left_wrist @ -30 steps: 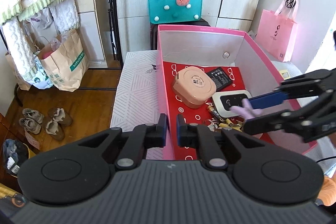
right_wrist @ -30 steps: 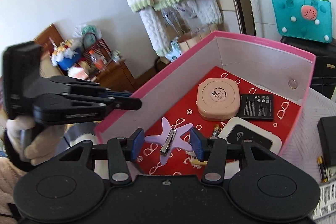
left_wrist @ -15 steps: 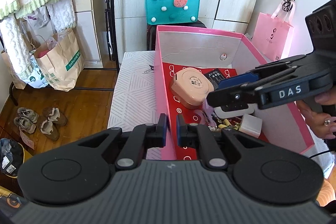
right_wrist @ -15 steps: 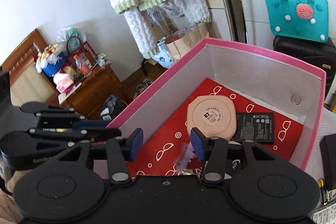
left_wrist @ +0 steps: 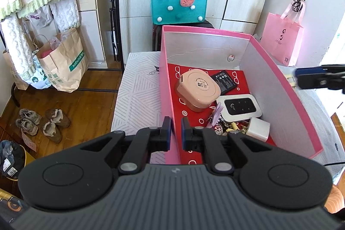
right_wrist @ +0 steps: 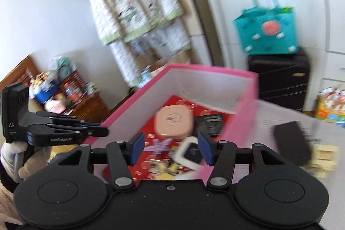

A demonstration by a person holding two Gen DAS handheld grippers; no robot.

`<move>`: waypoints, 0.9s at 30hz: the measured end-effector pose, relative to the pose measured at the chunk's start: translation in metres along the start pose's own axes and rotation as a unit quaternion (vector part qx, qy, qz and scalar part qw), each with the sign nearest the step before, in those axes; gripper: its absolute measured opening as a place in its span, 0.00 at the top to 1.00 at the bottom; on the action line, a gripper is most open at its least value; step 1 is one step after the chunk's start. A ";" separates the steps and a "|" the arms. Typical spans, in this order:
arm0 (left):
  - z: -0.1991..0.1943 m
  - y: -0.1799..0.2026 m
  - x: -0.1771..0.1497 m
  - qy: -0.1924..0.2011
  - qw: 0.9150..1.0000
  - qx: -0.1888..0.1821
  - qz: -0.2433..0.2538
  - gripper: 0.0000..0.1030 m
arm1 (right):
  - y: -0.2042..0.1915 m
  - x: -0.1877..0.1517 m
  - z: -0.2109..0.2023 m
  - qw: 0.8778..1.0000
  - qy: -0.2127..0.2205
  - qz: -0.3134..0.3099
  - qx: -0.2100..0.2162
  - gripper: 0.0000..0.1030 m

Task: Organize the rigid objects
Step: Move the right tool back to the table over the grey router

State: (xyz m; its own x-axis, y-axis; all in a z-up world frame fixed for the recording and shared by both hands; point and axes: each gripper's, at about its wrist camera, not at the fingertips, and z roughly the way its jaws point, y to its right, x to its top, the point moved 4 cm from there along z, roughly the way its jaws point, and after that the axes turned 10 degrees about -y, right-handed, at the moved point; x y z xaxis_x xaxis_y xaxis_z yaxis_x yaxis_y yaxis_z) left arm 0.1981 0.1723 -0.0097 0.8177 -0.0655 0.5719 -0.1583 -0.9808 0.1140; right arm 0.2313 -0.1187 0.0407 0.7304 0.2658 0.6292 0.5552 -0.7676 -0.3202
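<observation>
My left gripper [left_wrist: 176,129] is pinched on the near wall of the pink box [left_wrist: 167,83]. My right gripper [right_wrist: 170,149] has just been opening, jaws apart, nothing between them. In the box: purple star clip [left_wrist: 216,115], white router [left_wrist: 240,107] beside it, peach case [left_wrist: 197,89] farther back.

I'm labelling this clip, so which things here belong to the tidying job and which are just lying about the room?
Part of the job:
pink box
peach case
black battery
white router
purple star clip
white plug

Just lying about:
teal bag
pink bag
paper bag
shoes
</observation>
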 end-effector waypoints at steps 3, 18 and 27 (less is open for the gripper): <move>-0.001 0.001 0.000 -0.003 1.000 0.002 -0.006 0.92 | 0.026 -0.018 -0.021 0.999 0.028 0.021 -0.034 0.37; -0.001 0.007 0.001 -0.007 1.000 0.025 0.000 0.92 | 0.104 -0.098 0.011 0.990 0.011 0.053 -0.129 0.14; 0.000 0.010 0.002 -0.009 1.000 0.025 0.001 0.91 | 0.108 -0.109 0.044 0.979 0.018 0.041 -0.201 0.04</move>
State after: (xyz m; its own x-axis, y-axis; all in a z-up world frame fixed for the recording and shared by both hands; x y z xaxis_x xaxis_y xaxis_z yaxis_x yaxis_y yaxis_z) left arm 0.1978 0.1622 -0.0075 0.8275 -0.0707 0.5570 -0.1328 -0.9885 0.0719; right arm 0.2287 -0.2047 -0.0937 0.7482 0.1781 0.6391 0.2885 -0.9548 -0.0716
